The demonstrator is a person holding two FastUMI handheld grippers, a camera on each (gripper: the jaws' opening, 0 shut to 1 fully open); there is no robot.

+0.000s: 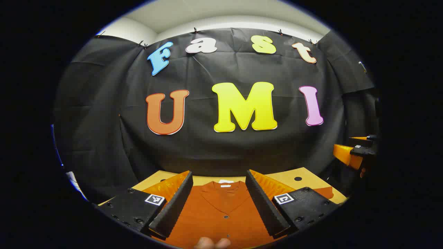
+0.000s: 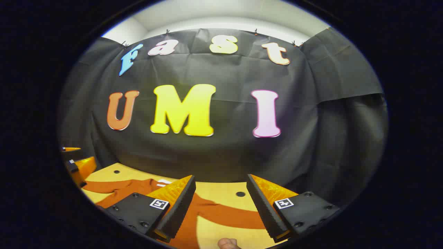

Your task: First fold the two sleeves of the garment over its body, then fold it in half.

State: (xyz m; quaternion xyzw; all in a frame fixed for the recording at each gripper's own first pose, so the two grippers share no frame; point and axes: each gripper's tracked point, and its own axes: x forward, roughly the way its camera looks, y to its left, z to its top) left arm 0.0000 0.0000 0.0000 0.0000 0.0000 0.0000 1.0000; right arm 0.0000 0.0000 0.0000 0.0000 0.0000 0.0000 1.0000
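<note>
Looks like a staged recording booth, not a home. Walled by black cloth (image 1: 221, 148) clipped up beneath a plain white wall (image 1: 221, 17). Furnished with a bare wooden desk (image 2: 221, 190) with drilled holes.

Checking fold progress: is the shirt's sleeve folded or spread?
Spread: the sleeve lies stretched out across the table, away from the shirt body.

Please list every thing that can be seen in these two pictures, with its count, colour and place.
garment: one, rust orange, lying flat on the table, collar toward the wall, a sleeve spread out to the side
table: one, light wood, under the garment, with small dark holes
wall cloth: one, black, behind the table
left gripper: one, open, above the garment's body
right gripper: one, open, above the sleeve
fingertip: one in each view, bottom edge
</note>
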